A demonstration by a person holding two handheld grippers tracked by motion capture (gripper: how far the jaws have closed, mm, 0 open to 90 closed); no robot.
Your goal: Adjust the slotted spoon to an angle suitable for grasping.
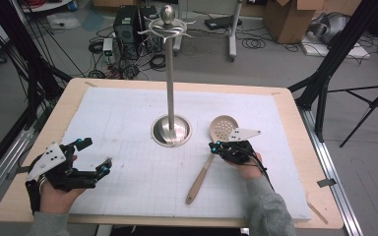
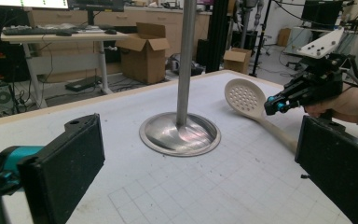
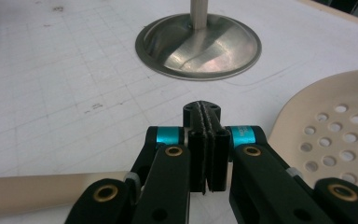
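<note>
On the bench (image 1: 285, 147), high view: a white gridded mat (image 1: 128, 128) covers most of the wooden top. A steel stand (image 1: 171, 73) rises from a round base at mid-mat, with curved hooks and a ball at its top. Beyond the bench, cables, computer towers and cardboard boxes on the floor. Nothing lies between the spoon and either tongs. Slotted spoon (image 1: 211, 155): lies flat on the mat right of the stand base, bowl away from the person, handle slanting back toward the near edge. Right tongs (image 1: 215, 146): directly over the spoon's neck, just behind the bowl, jaws pressed together with nothing between them. Left tongs (image 1: 94, 156): well apart from the spoon, at the mat's left side, jaws spread wide and empty.

Left gripper view: own two black pads stand far apart at either side, nothing between. Stand base (image 2: 179, 133) ahead at centre; spoon (image 2: 249, 105) to its right, with the right tongs (image 2: 271, 105) at its neck.

Right gripper view: pads (image 3: 208, 154) meet face to face, gripping nothing. Spoon (image 3: 340, 135) passes beneath them. Item is cream-coloured, round bowl pierced with many small holes, plain long handle. Stand base (image 3: 200, 46) just beyond.
</note>
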